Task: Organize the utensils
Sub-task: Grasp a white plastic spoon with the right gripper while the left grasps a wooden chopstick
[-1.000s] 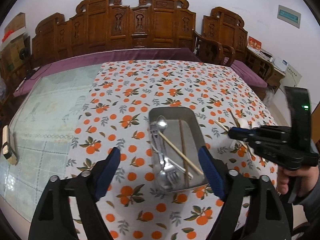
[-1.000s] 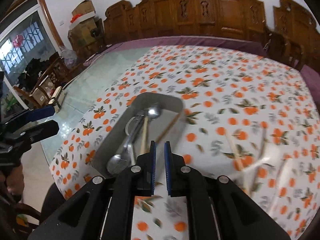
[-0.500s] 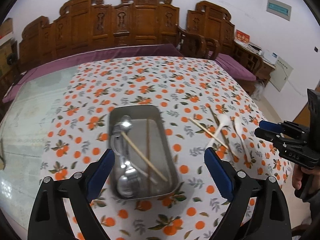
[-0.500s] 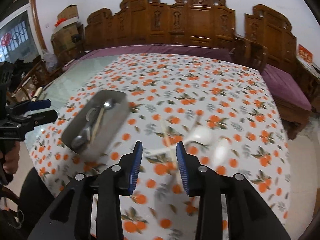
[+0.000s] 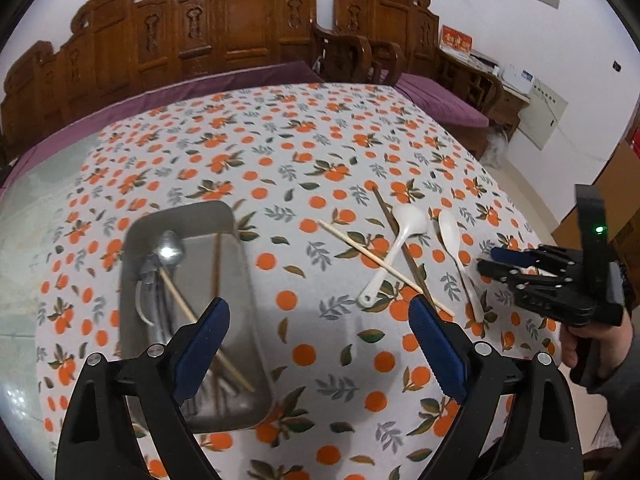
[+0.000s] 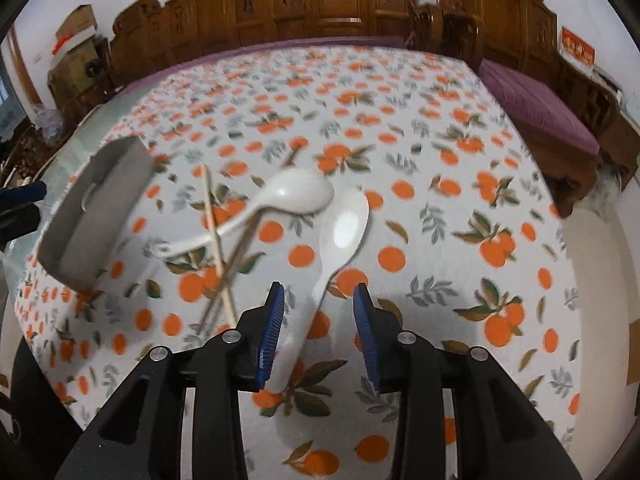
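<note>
A metal tray point(image 5: 234, 272) point(image 6: 100, 208) holds a metal spoon point(image 5: 172, 248), other cutlery and two chopsticks. To its right on the orange-print cloth lie two white spoons point(image 5: 408, 220) point(image 5: 450, 232), a light chopstick point(image 5: 384, 266) and a dark chopstick point(image 5: 384, 208), crossed. My left gripper point(image 5: 318, 312) is open wide and empty over the cloth between the tray and this pile. My right gripper point(image 6: 319, 292) point(image 5: 490, 261) is open, and the handle of the right-hand white spoon point(image 6: 344, 232) lies between its pads, untouched. The other white spoon point(image 6: 296, 192) lies left of it.
Carved wooden benches point(image 5: 240, 32) with purple cushions stand behind the table. A bare glass tabletop point(image 5: 32, 216) shows left of the cloth. The table edge drops off at the right, where a person's hand point(image 5: 580, 344) grips the right tool. My left gripper's tip point(image 6: 24, 200) shows at the left edge.
Both grippers have swung right, from over the tray to the loose utensils, and lower. The right gripper's jaws went from shut to open and now straddle the white spoon's handle.
</note>
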